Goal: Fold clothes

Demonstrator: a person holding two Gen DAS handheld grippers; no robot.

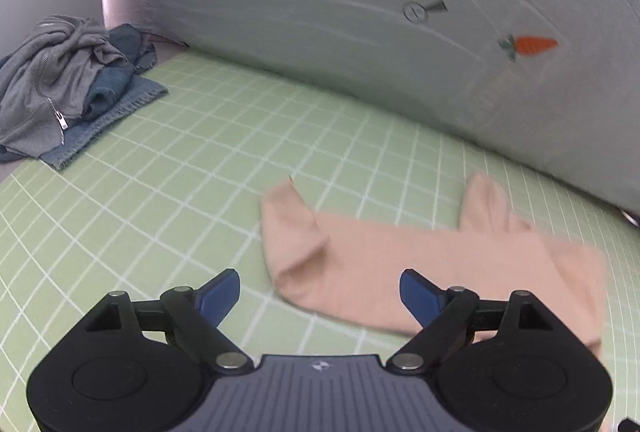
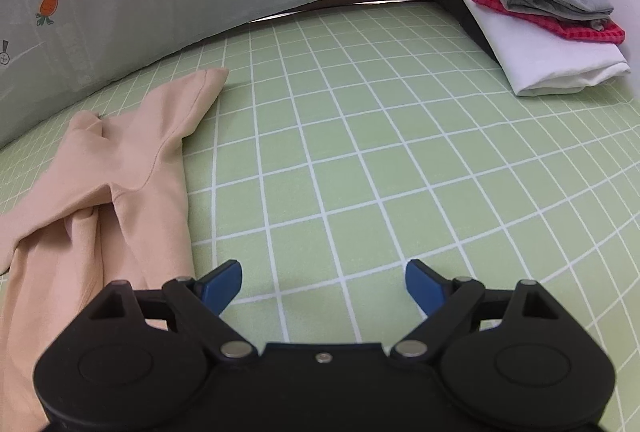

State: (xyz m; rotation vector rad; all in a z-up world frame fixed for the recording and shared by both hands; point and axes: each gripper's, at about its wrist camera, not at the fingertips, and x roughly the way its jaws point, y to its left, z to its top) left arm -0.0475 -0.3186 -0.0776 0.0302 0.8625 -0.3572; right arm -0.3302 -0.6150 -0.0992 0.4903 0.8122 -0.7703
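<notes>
You are holding both grippers wide open and empty: the left gripper (image 1: 320,292) is hovering over the near edge of the peach garment (image 1: 420,264), the right gripper (image 2: 324,286) over bare green checked sheet (image 2: 400,152) just beside it. The garment is probably light, soft and limp, so pinching a hem or sleeve end should work best. It is lying partly folded, sleeves splayed, near the pale pillow (image 1: 360,32).
</notes>
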